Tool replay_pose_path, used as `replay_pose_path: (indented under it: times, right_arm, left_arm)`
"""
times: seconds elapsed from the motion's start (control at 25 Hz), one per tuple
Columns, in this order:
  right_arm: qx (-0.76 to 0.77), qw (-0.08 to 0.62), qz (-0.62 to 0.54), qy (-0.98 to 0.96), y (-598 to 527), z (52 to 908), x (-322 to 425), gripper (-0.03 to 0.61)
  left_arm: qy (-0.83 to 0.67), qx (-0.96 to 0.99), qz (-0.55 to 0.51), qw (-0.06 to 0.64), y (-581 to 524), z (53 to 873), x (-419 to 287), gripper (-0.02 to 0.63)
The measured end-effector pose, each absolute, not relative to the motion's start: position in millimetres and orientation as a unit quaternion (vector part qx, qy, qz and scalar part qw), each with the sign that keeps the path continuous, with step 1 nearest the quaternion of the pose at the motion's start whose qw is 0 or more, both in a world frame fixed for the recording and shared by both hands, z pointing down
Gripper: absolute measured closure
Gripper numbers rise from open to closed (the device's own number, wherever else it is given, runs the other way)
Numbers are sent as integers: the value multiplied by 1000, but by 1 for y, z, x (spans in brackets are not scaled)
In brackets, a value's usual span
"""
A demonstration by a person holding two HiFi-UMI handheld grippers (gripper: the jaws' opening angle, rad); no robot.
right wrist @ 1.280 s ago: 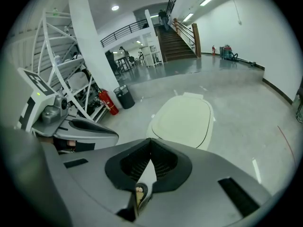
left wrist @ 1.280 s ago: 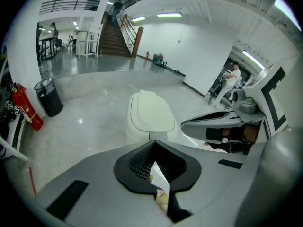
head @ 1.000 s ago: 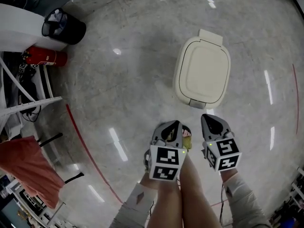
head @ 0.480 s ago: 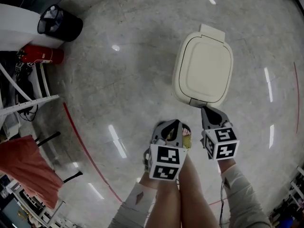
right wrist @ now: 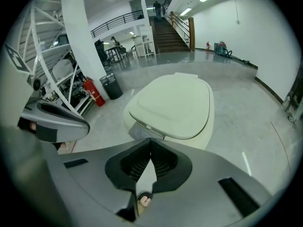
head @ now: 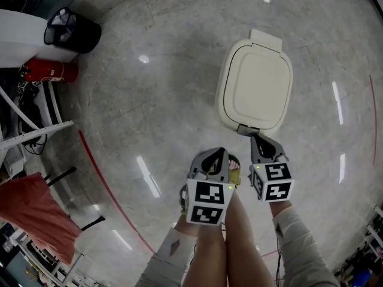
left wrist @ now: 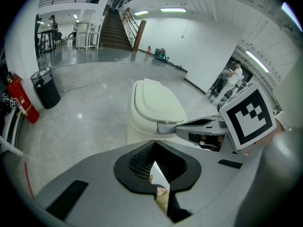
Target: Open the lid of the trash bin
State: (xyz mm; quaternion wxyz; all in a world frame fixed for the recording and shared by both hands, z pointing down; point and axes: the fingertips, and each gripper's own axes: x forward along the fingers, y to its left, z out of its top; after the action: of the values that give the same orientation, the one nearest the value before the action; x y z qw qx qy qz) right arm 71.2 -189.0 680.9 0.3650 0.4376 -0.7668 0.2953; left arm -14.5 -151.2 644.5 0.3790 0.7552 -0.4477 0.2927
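Note:
A cream trash bin (head: 254,85) stands on the floor with its lid (right wrist: 173,103) down. A grey tab (head: 246,130) sticks out at the bin's near edge. My right gripper (head: 257,139) is shut and empty, and its tip is right at that tab. In the right gripper view the tab (right wrist: 141,132) lies just past the closed jaws (right wrist: 150,141). My left gripper (head: 216,154) is shut and empty too, held back to the left of the right one and short of the bin (left wrist: 156,103). The left gripper view shows the right gripper (left wrist: 196,124) reaching the tab (left wrist: 165,126).
A black waste basket (head: 72,31) and a red fire extinguisher (head: 51,72) sit at the far left by a white rack (head: 36,130). A red cloth (head: 33,214) hangs at the lower left. A red line (head: 102,178) curves across the floor. The person's legs (head: 230,244) are below the grippers.
The right gripper has moved forward, up to the bin's front tab. The left gripper has stayed almost where it was. The lid is still down.

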Motion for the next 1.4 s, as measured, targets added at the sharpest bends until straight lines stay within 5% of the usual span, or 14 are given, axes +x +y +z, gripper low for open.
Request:
replay_pose_path:
  times: [1.04, 1.4]
  right_arm:
    - [430, 393, 306, -753, -193, 673, 71, 583]
    - [440, 351, 307, -768, -185, 629, 66, 581]
  left_arm:
    - [-444, 763, 297, 365, -165, 620, -14, 609]
    - [-438, 769, 300, 356, -158, 600, -14, 609]
